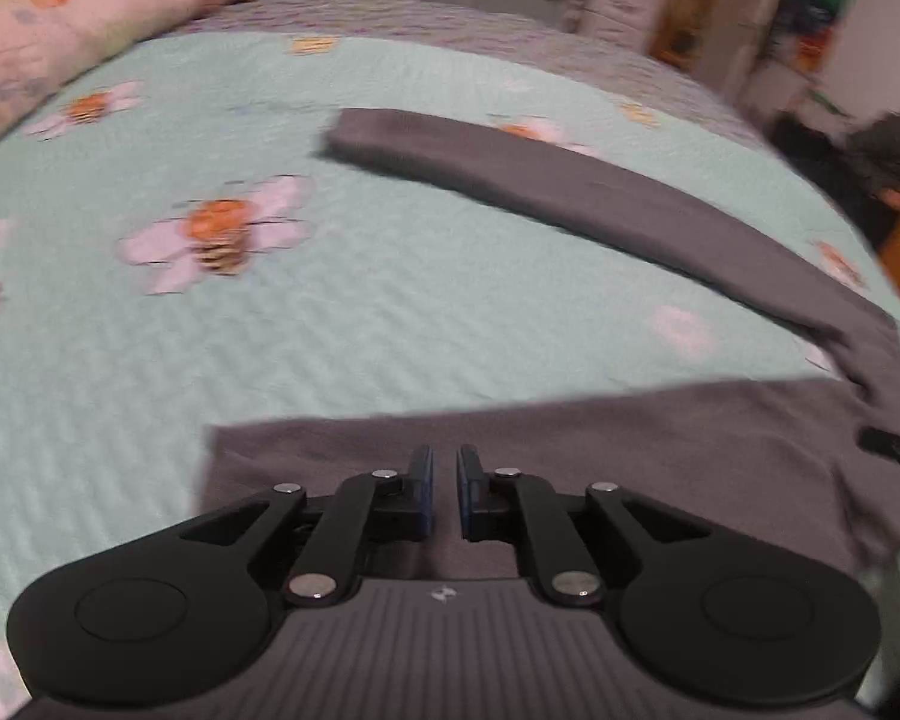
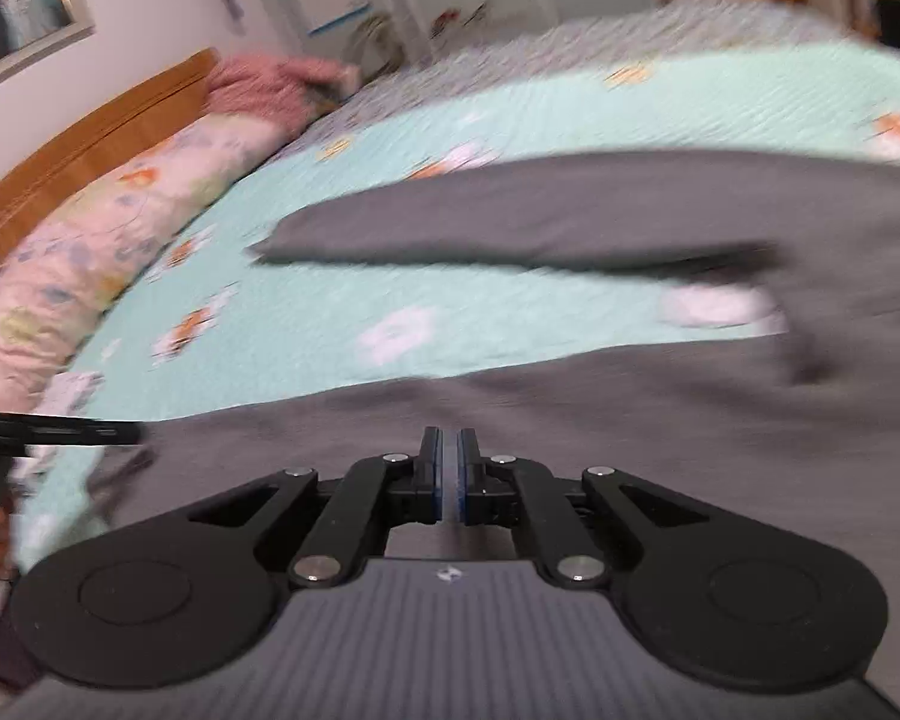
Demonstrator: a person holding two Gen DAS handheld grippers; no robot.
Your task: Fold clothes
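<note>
The left gripper (image 1: 444, 459) hovers over the grey garment (image 1: 570, 468), jaws narrowly parted and empty. The right gripper (image 2: 449, 441) is pinched closed, nothing visibly held. The garment's sleeve (image 1: 510, 168) reaches toward twelve o'clock across the mint floral bedspread (image 1: 270, 330); a floral pillow (image 2: 90, 228) and wooden headboard (image 2: 90, 138) lie at ten o'clock.

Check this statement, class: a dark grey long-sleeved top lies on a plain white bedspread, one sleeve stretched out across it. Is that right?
The bedspread is wrong. The left wrist view shows the bedspread is pale mint green with a print of bees on flowers, not plain white. The rest stands: the dark grey top lies on it with one sleeve stretched out across it.
</note>
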